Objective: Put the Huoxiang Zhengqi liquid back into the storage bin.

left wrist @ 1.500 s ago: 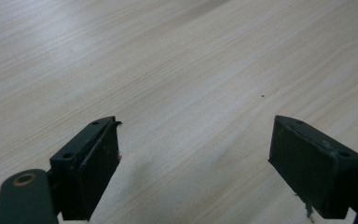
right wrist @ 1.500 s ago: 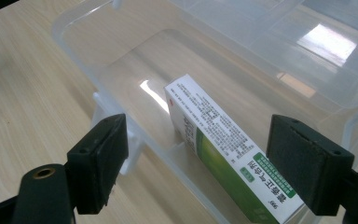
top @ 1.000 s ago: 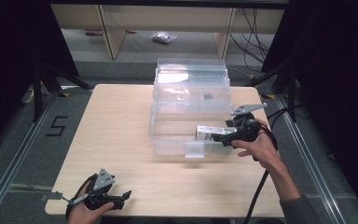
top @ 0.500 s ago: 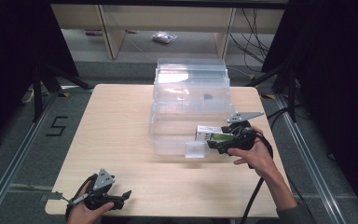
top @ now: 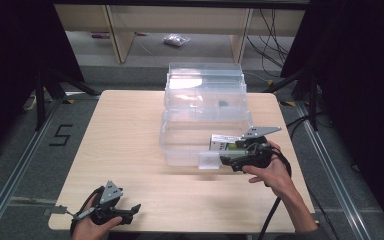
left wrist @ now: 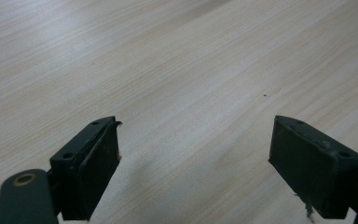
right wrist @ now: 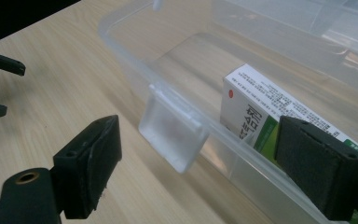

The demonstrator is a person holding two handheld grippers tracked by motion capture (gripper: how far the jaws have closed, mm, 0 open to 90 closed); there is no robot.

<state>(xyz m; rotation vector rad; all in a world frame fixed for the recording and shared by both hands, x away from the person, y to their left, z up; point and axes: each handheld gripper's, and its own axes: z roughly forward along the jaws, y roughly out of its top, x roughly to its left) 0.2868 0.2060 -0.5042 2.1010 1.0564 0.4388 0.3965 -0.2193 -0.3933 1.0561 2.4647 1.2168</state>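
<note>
Box (top: 225,143) now lies in the bin (top: 180,145) | my right gripper (top: 228,159) withdrawing, fingers wide | left gripper (top: 130,212) idle, fingers wide, near tabletop edge.

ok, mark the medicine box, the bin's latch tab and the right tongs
medicine box (right wrist: 256,100): right gripper view, white printed top face.
latch tab (right wrist: 170,130): right gripper view, middle of the clear flap.
right tongs (top: 219,159): high view, between the fingertips.

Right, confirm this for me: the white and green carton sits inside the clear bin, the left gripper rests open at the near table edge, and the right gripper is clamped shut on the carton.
One part is wrong: the right gripper is not clamped on the carton. The right gripper view shows its jaws spread wide, one outside the clear bin by its latch, one over the carton. The carton does sit inside the bin, and the left gripper does rest open at the near table edge.
</note>
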